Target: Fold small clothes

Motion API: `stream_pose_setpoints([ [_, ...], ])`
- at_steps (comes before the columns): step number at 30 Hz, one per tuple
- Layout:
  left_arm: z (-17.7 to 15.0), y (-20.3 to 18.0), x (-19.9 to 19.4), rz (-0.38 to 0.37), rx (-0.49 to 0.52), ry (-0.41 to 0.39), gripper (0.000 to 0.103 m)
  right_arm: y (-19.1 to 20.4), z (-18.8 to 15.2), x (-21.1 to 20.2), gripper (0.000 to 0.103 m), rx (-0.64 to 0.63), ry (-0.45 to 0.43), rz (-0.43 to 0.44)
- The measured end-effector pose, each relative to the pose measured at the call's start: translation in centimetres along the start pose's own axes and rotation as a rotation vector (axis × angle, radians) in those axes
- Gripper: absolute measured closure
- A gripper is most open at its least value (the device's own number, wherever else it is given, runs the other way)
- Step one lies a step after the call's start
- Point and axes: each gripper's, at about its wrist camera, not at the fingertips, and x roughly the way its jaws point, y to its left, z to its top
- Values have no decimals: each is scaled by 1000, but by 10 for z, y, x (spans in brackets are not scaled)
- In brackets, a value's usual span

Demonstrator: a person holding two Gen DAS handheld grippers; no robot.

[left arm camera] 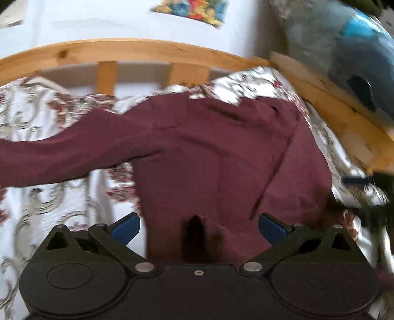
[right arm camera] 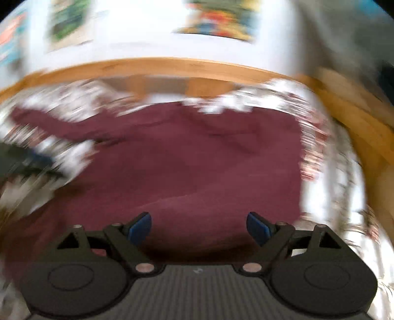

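Note:
A maroon long-sleeved top (left arm camera: 209, 152) lies spread on a floral bedspread (left arm camera: 44, 118), one sleeve stretched out to the left. My left gripper (left arm camera: 199, 229) hovers over its near hem, blue pads (left arm camera: 128, 227) wide apart, open, with cloth below and a small raised fold of it between them. In the blurred right wrist view the same top (right arm camera: 192, 160) fills the middle. My right gripper (right arm camera: 199, 230) stands open above its near edge, nothing pinched between the pads (right arm camera: 141, 227). The left gripper shows as a dark blur at the left edge of that view.
A wooden bed rail (left arm camera: 138, 49) with slats runs across the back, and another rail (left arm camera: 344, 118) runs down the right side. A grey and blue bundle (left arm camera: 344, 44) rests past the right rail. A white wall with colourful pictures (left arm camera: 192, 9) is behind.

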Motion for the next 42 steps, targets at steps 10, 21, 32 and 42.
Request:
stream_pose_setpoints([
  [10,6,9,41,-121,-65,116,81,-89,30,60,28,281,46,-130],
  [21,-38,-11,-18,-323,41,126,95,-123,28,82,34,355,66,-25],
  [32,-77,-17,-13,-298,-9,273,95,-106,13,68,12,295,76,-177],
  [42,-79,-13,-29,-298,-59,249,68,10,32,22,1,16,51,-39],
])
